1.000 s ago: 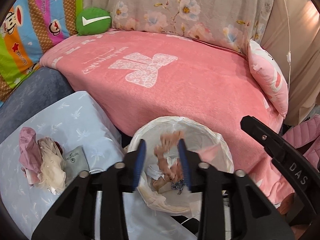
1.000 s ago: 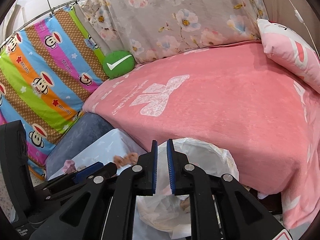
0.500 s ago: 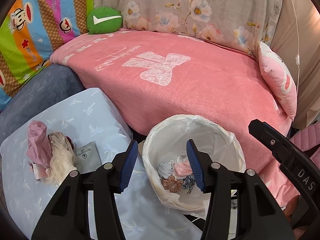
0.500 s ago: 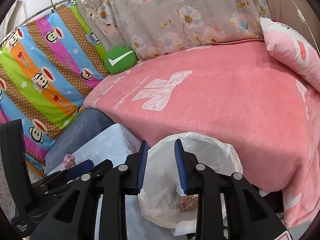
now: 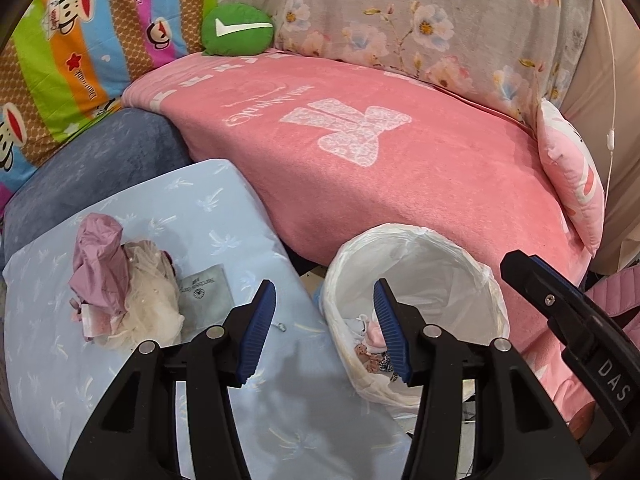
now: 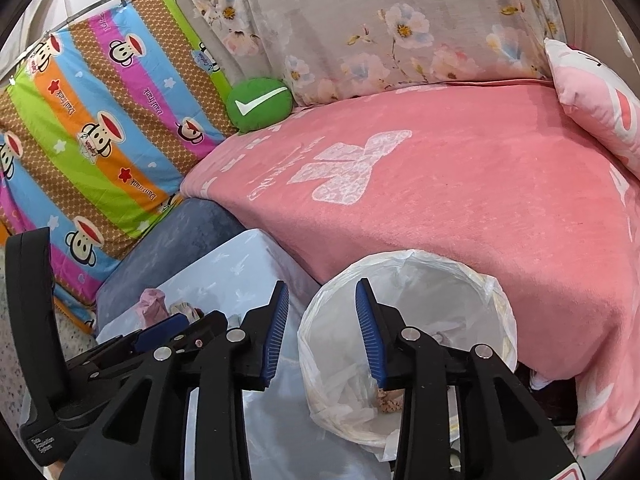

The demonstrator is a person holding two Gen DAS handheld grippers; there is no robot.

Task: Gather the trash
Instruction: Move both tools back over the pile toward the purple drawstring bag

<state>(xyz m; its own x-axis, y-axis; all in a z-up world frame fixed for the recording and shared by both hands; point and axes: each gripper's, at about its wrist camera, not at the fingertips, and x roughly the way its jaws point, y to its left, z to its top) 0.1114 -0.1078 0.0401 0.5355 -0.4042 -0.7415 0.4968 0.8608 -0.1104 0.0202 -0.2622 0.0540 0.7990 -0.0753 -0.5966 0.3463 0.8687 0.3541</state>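
Left gripper opening, empty; trash bin upright, mouth up.

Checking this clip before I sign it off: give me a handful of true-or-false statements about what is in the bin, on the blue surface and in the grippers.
1. The bin is lined with a white bag. True.
2. The bin is empty. False: small scraps lie at its bottom.
3. The left gripper holds a piece of trash. False: its jaws are opening with nothing between them.
4. A crumpled pink and cream heap lies on the pale blue surface. True.
5. The right gripper holds nothing. True: its jaws are opening, empty.
6. The green cushion sits inside the bin. False: it rests on the pink blanket.
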